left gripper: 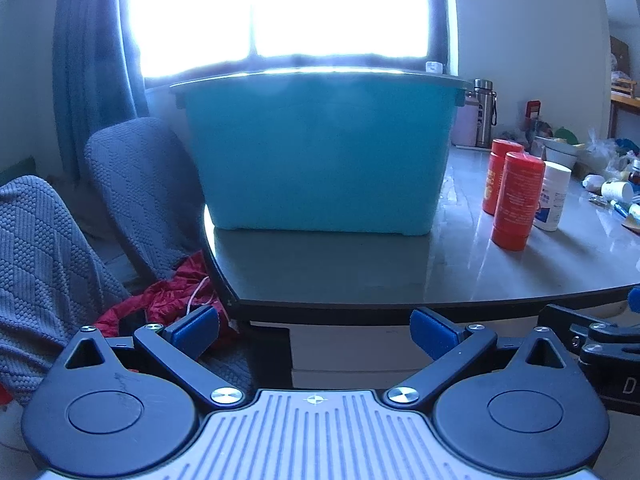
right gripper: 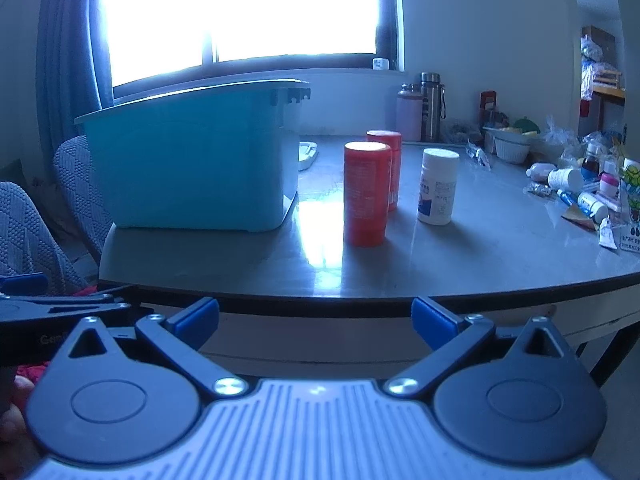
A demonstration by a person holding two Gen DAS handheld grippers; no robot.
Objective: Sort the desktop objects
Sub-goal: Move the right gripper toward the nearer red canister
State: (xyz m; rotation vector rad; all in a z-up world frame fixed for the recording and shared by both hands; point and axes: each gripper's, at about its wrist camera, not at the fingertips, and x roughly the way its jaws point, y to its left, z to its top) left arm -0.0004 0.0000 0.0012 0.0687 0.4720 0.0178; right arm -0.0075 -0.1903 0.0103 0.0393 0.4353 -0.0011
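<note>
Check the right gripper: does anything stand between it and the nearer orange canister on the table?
Nothing visible does. The right gripper is open and empty, short of the table edge, and the bare tabletop runs straight to the nearer orange canister. The teal bin stands off to its left.

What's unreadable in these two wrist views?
- Teal bin contents: both views, its walls hide the inside.
- Orange canister and white bottle labels: right wrist view, print too small.
- Small items at table's right: cluttered, cut by the edge.
- Window: blown out.
</note>
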